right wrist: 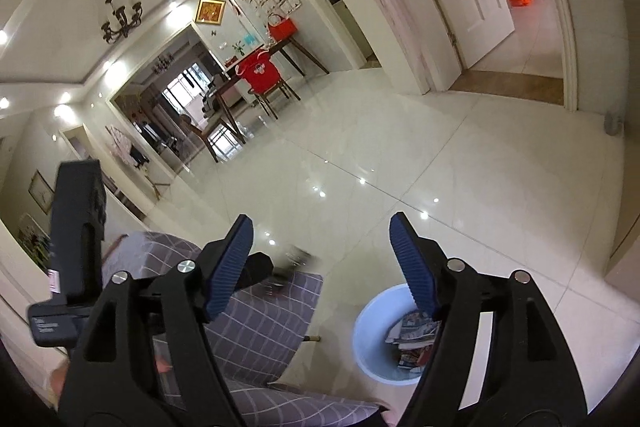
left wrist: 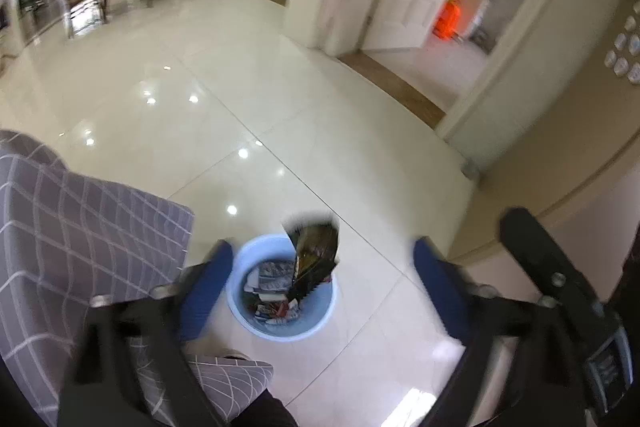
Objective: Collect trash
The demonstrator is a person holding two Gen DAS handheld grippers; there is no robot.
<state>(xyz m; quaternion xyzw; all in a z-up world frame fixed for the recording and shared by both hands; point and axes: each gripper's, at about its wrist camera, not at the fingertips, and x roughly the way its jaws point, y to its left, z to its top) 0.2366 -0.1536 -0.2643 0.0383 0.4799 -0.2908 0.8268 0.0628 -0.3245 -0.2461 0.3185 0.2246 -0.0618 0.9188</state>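
1. Seen from the left wrist, the left gripper (left wrist: 320,279) hangs over a pale blue bin (left wrist: 240,263) in the lower middle of the frame, its blue pads (left wrist: 208,287) spread wide with nothing pressed between them.

2. A dark, shiny wrapper (left wrist: 314,255) shows between the pads without touching either. It sits at the bin's far rim, its lower end down among the paper scraps (left wrist: 270,291) and its torn top poking above the rim. Its long axis runs near upright, leaning slightly toward the top of the frame. Whether it is falling or already lodged cannot be told from the blur.

3. The bin lies directly ahead of and below the left gripper, on glossy cream floor tiles (left wrist: 248,115); a grey checked cushion (left wrist: 80,227) fills the left edge.

4. From the right wrist, the right gripper (right wrist: 322,267) is also parted and holds nothing. The same bin appears at lower right (right wrist: 372,323), partly hidden behind the right-hand pad (right wrist: 416,267), so this gripper points past the bin toward the open floor.

5. The left gripper looks the nearer to the bin: the bin sits centred between its pads, but off to one side of the right gripper's line.

6. Judged from this, the drop seems all but done. No further litter shows on the visible floor, so the next piece probably lies outside both frames.
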